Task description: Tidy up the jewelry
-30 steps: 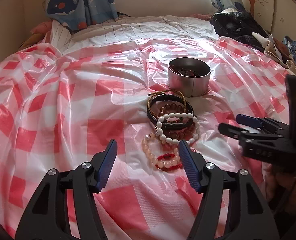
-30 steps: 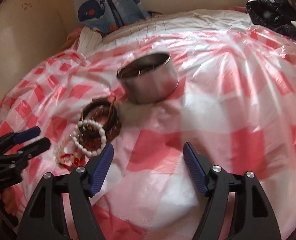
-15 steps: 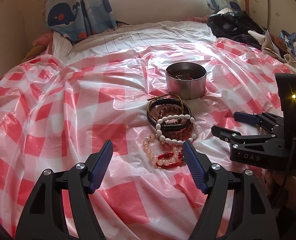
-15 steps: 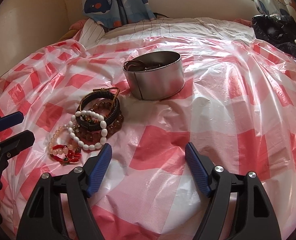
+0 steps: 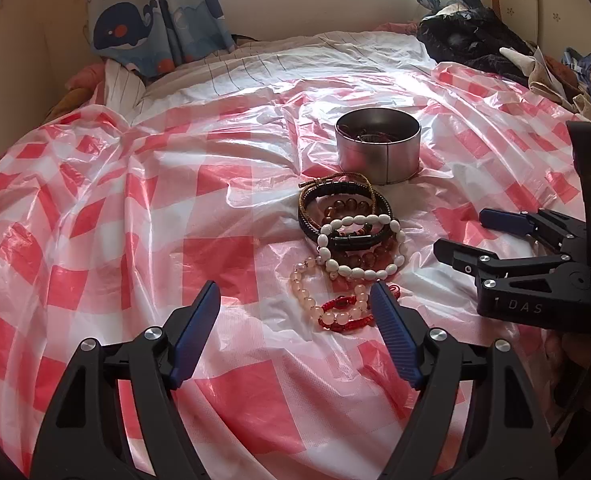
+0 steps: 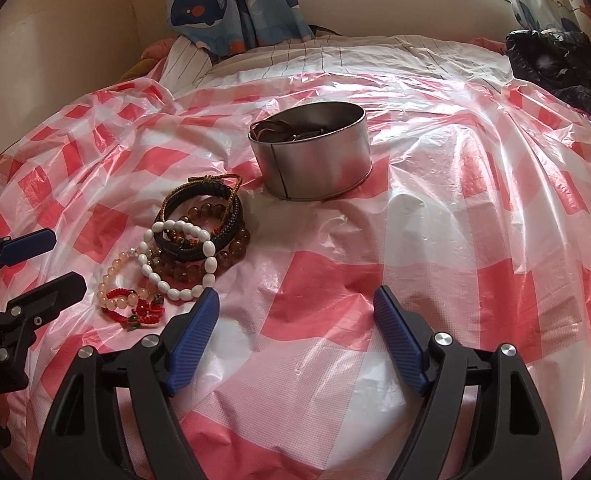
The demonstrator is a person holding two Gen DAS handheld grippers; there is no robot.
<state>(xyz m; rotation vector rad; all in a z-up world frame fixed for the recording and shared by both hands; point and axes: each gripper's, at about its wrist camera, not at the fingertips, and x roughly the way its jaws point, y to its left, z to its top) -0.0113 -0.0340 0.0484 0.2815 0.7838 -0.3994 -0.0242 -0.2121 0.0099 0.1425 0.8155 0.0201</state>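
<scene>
Bracelets [image 5: 349, 248] are lying heaped mid-bed, just beside the metal tin [image 5: 378, 144]. Left claw [image 5: 295, 308] and right claw [image 6: 297, 312] are both opening, grasping nothing.

Glossy crinkled plastic sheet [image 5: 223, 248]; brushed metal tin [image 5: 377, 148]; glossy bead bracelets [image 5: 359, 248].

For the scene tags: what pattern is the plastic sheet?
Red-and-white check sheet, best in the right wrist view.
</scene>
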